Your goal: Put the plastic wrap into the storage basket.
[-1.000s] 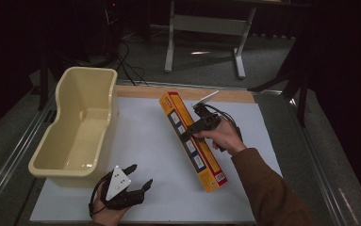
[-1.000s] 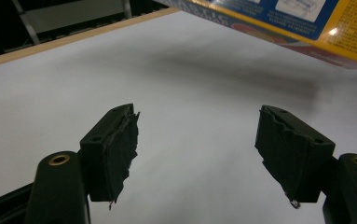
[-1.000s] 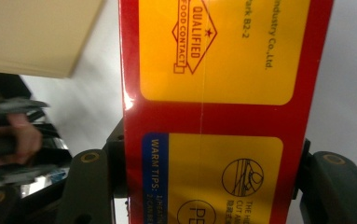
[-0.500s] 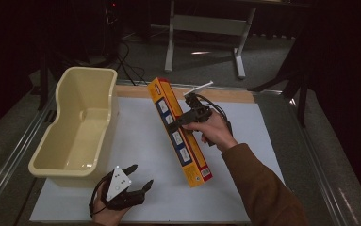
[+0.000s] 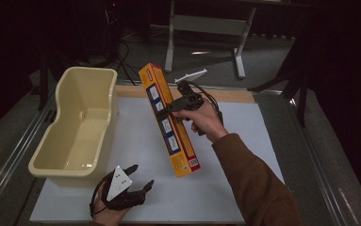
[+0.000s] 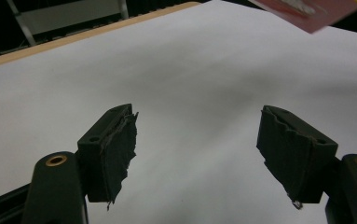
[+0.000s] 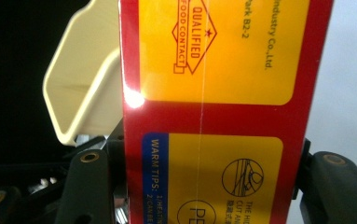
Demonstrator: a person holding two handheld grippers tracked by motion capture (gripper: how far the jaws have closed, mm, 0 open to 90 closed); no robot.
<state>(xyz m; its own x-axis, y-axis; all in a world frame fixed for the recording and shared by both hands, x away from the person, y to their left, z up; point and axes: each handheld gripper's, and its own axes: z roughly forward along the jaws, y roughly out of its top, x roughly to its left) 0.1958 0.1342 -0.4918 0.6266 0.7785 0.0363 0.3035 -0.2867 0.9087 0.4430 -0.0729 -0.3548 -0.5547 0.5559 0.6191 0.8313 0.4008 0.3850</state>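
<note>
Now lifted clear of the bench [image 5: 244,141], the long orange box [image 5: 168,123] has swung toward the cream tub [image 5: 74,127], clamped in the right hand-held gripper [image 5: 171,109]. Left hand-held gripper [image 5: 138,181] idles, released. Placement into the tub seems next.

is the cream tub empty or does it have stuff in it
Empty: the high view shows the cream tub with a bare floor and walls. The long box is outside it, held by the right gripper.

**Colours on the table**

The long carton [image 5: 169,122] is orange-yellow with red edges, blue label panels and red print. The plastic tub [image 5: 77,127] is pale cream. The table mat [image 5: 244,155] is white. The grippers' jaws are black.
</note>
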